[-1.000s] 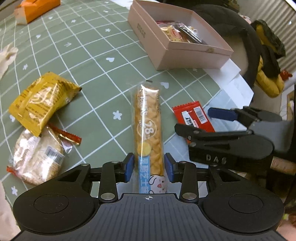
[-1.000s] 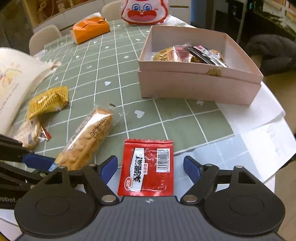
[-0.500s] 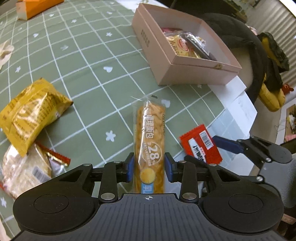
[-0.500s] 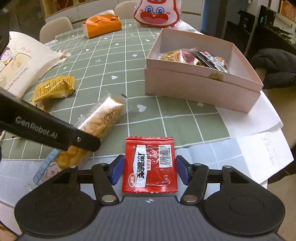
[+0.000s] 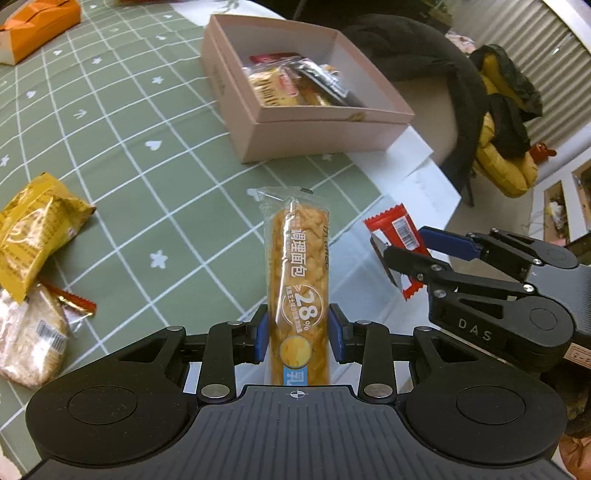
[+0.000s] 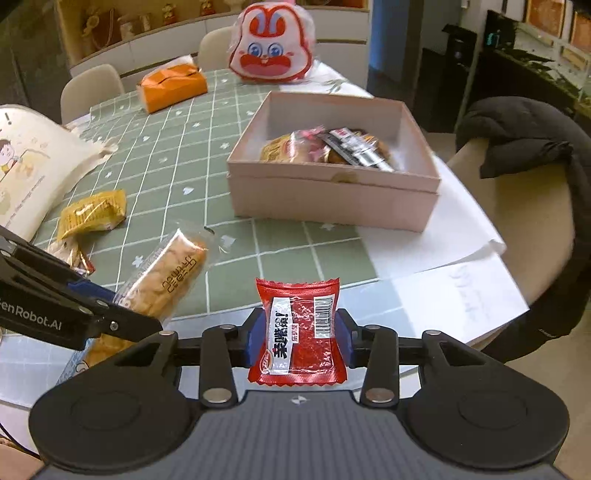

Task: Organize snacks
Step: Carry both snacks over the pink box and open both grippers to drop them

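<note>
A green grid-patterned tablecloth (image 6: 177, 155) covers the table; pale upholstered chairs (image 6: 90, 92) stand behind it, a dark coat (image 6: 517, 147) drapes another chair, and perhaps vertical blinds (image 5: 517, 33) hang beyond.

The bread bar (image 5: 299, 291) loses its lower end behind the left tool's body at bottom centre. At upper left, the orange tissue box (image 5: 35, 26) is cut by the frame edge. Print on the boxed snacks (image 6: 325, 149) is too small to read.
</note>
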`<state>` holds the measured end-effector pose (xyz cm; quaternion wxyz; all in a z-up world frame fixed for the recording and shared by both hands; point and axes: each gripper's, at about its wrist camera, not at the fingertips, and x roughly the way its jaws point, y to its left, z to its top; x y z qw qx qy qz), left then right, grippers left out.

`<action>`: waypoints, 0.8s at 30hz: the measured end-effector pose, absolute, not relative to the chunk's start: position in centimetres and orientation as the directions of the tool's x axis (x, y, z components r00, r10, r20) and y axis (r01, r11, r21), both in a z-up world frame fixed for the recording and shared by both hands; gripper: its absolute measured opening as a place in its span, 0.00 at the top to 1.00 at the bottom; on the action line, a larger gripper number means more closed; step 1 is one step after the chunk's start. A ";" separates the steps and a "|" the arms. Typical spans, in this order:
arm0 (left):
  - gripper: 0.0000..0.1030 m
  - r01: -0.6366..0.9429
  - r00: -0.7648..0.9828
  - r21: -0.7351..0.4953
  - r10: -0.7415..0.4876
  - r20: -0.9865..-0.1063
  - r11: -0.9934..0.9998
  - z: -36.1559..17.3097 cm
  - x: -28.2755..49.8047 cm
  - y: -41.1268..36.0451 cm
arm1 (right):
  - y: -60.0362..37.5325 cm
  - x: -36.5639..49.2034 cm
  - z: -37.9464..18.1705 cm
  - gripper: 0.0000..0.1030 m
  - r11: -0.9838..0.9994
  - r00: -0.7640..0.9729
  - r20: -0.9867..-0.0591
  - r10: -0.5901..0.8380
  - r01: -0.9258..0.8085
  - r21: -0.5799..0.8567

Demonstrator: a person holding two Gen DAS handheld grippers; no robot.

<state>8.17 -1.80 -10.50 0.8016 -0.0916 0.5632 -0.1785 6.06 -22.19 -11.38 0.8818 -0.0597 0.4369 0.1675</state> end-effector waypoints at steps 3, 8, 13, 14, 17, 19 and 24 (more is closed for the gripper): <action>0.64 0.197 0.300 -0.356 -0.402 -0.865 0.913 -10.1 8.1 -2.3 | -22.6 5.7 -10.2 0.61 0.939 0.588 -0.770 0.246 -0.340 0.040; 0.64 0.211 0.320 -0.377 -0.428 -0.845 0.902 -8.6 8.1 -2.6 | -23.4 5.3 -7.7 0.61 0.940 0.632 -0.731 0.257 -0.338 0.038; 0.64 0.234 0.432 -0.399 -0.462 -0.774 0.887 -2.9 9.7 -2.0 | -24.8 5.4 -2.7 0.62 0.941 0.711 -0.641 0.288 -0.334 0.053; 0.64 0.243 0.479 -0.391 -0.460 -0.748 0.888 -1.1 10.3 -2.0 | -25.2 5.6 -1.2 0.62 0.941 0.739 -0.605 0.296 -0.334 0.054; 0.64 0.250 0.612 -0.388 -0.455 -0.647 0.887 3.5 12.4 -1.7 | -26.2 6.6 2.6 0.62 0.942 0.806 -0.505 0.309 -0.334 0.043; 0.64 0.231 0.698 -0.389 -0.430 -0.572 0.892 6.2 14.0 -1.7 | -26.8 7.7 4.6 0.62 0.942 0.838 -0.444 0.317 -0.334 0.041; 0.64 0.179 0.813 -0.394 -0.361 -0.457 0.901 8.4 18.9 -2.5 | -28.1 11.2 7.6 0.61 0.939 0.874 -0.354 0.334 -0.343 0.037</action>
